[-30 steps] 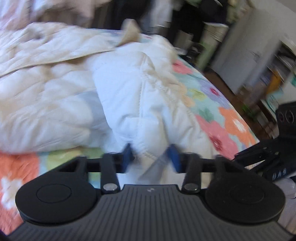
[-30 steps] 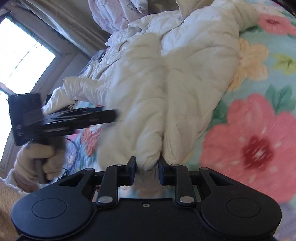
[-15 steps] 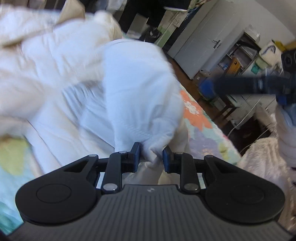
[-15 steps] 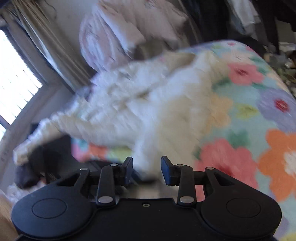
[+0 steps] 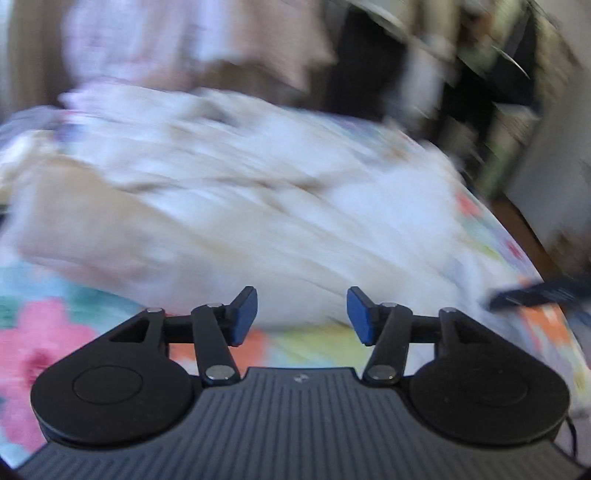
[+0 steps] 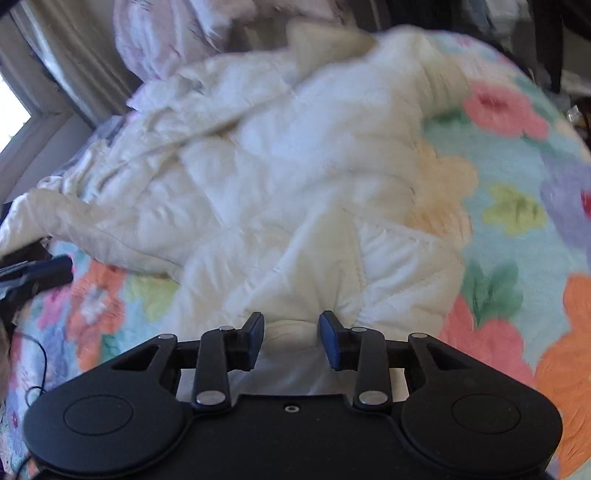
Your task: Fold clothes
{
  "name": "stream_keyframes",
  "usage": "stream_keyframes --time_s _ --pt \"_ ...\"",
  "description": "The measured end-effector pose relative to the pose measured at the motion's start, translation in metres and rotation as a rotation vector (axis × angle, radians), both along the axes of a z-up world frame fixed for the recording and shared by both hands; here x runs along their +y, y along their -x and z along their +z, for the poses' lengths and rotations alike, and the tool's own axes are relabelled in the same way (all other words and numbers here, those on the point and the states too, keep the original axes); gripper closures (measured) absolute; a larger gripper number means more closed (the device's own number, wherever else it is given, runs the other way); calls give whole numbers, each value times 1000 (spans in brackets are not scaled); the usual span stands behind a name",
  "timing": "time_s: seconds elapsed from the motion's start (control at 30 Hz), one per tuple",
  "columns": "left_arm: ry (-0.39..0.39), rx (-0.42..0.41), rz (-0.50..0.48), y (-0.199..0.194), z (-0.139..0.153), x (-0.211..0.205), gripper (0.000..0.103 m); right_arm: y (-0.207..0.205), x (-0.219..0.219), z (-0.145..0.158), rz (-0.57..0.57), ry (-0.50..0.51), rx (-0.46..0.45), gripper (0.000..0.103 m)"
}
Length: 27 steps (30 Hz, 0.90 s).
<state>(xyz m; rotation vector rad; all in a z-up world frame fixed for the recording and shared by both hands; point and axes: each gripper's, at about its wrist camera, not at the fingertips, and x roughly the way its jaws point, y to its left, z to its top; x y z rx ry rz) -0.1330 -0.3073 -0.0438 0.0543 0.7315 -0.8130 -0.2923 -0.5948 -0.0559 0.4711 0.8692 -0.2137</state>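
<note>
A cream quilted padded jacket (image 6: 295, 166) lies spread on a floral bedspread (image 6: 517, 206); it shows blurred in the left wrist view (image 5: 240, 206). My left gripper (image 5: 301, 315) is open and empty, just short of the jacket's near edge. My right gripper (image 6: 291, 338) is open with its jaws on either side of a fold of the jacket's hem, not pinching it. The left gripper shows at the left edge of the right wrist view (image 6: 33, 273). The right gripper's tip shows at the right in the left wrist view (image 5: 539, 291).
The bedspread (image 5: 48, 332) covers the bed. Pale pink bedding (image 6: 177, 33) is piled at the head. A curtain and window (image 6: 33, 85) lie at the left. Dark furniture (image 5: 498, 92) stands beyond the bed's right side.
Both grippers have opened and let go of the jacket, which has dropped flat onto the bed. The left gripper has pulled back and swung quickly; its view is blurred.
</note>
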Motion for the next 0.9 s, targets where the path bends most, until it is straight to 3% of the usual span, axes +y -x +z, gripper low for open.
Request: stream_keyframes --time_s 0.13,0.23,0.3,0.43,0.6,0.63,0.67,0.7,0.8,0.9 --pt "1 -90 167 -37 15 30 44 -36 40 31 156 51 -84 49" --pt "-18 -237 232 -56 28 46 34 -74 80 36 283 51 -101 48" --pt "36 -278 244 -71 34 65 21 -96 112 33 358 99 -84 47" --pt "45 -132 183 -108 32 83 20 -131 165 23 469 248 -53 41" --pt "-10 4 115 -138 6 80 18 -156 194 5 523 276 -63 38" --pt "12 22 102 -138 1 82 20 -160 198 0 523 293 -59 38" --pt "43 45 59 -138 -3 85 43 -165 201 -5 522 317 -52 38" --pt "66 76 0 -139 -6 86 93 -169 204 -9 522 342 -50 37" --pt "157 147 -40 -133 -13 94 94 -179 209 -23 529 411 -52 28" --pt "141 113 -28 -117 -20 102 94 -187 208 -38 522 422 -47 29"
